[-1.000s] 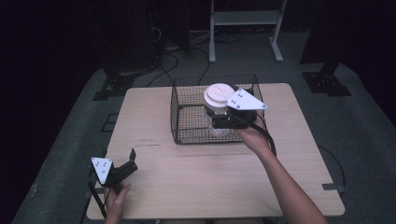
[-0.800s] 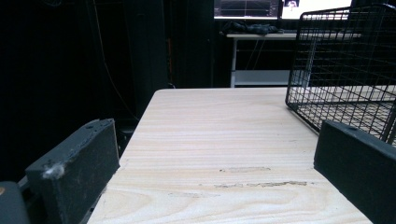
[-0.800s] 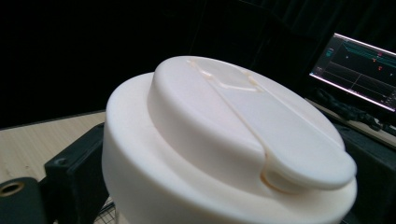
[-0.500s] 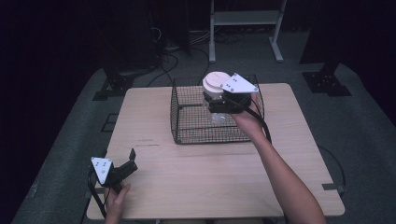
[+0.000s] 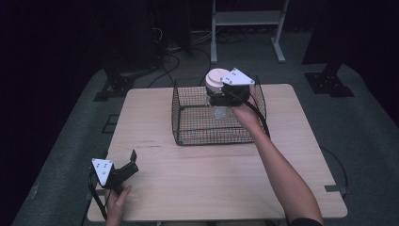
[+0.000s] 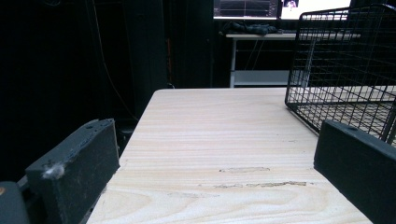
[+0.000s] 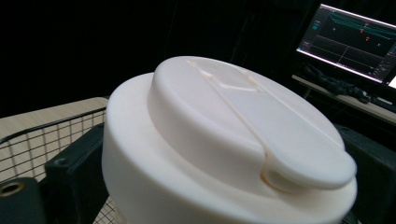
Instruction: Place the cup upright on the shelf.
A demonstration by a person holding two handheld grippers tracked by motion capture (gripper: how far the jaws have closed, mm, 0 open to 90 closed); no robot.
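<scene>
A black wire basket (image 5: 188, 139) stands on the far middle of the wooden table (image 5: 211, 179). My right gripper (image 5: 222, 100) is raised over the basket's far rim, shut on a clear jar with a white flip-top lid (image 5: 216, 77). In the right gripper view the white lid (image 7: 224, 140) looms between the black jaws. My left gripper (image 5: 131, 162) rests at the table's near left corner, open, with nothing between its black pads (image 6: 74, 172). The basket (image 6: 345, 70) appears at the right of the left gripper view.
The table's left edge runs close beside my left gripper. A white shelf frame (image 5: 247, 21) and cables lie on the floor beyond the table. A lit monitor (image 7: 352, 42) stands on a far desk. Bare tabletop (image 6: 224, 135) stretches ahead of the left gripper.
My right gripper has lifted the jar up and toward the far edge of the basket. The left gripper has stayed put.
</scene>
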